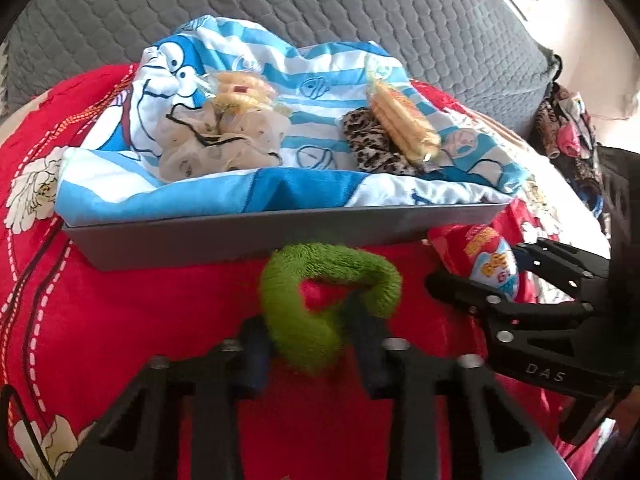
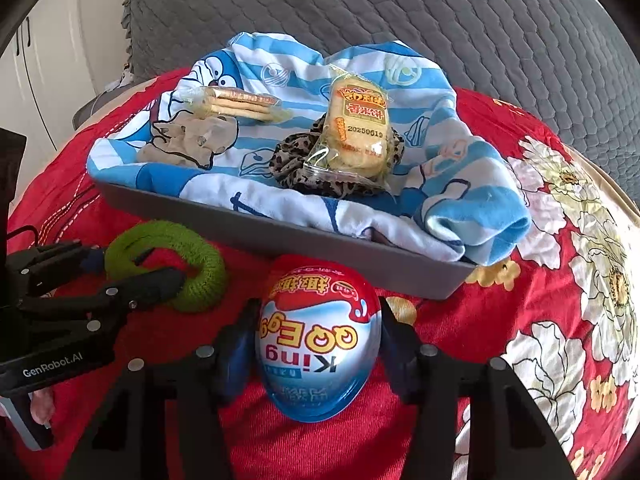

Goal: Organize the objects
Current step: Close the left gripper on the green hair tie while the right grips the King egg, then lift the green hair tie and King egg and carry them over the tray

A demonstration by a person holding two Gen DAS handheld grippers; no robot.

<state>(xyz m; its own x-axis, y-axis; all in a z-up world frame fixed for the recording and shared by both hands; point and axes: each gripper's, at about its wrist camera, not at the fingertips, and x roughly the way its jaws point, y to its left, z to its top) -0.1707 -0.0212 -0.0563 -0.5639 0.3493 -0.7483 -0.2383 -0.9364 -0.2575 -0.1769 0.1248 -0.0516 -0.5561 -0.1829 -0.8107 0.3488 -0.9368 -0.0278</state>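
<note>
My left gripper (image 1: pixel 306 344) is shut on a fuzzy green scrunchie (image 1: pixel 320 300), held just before the grey tray (image 1: pixel 280 236); both show in the right wrist view, gripper (image 2: pixel 132 272) and scrunchie (image 2: pixel 192 264). My right gripper (image 2: pixel 316 344) is shut on a red-and-blue toy egg (image 2: pixel 316 340), also seen in the left wrist view (image 1: pixel 484 256). The tray (image 2: pixel 360 252) holds a blue striped cartoon cloth (image 1: pixel 320 92), a beige scrunchie (image 1: pixel 216 144), a leopard scrunchie (image 1: pixel 376 148) and two cracker packs (image 1: pixel 240 94) (image 1: pixel 404 120).
Everything rests on a red floral blanket (image 2: pixel 540 280) over a grey quilted cover (image 2: pixel 400 8). Patterned fabrics (image 1: pixel 568 128) lie at the far right in the left wrist view. White cabinets (image 2: pixel 52 60) stand at the left in the right wrist view.
</note>
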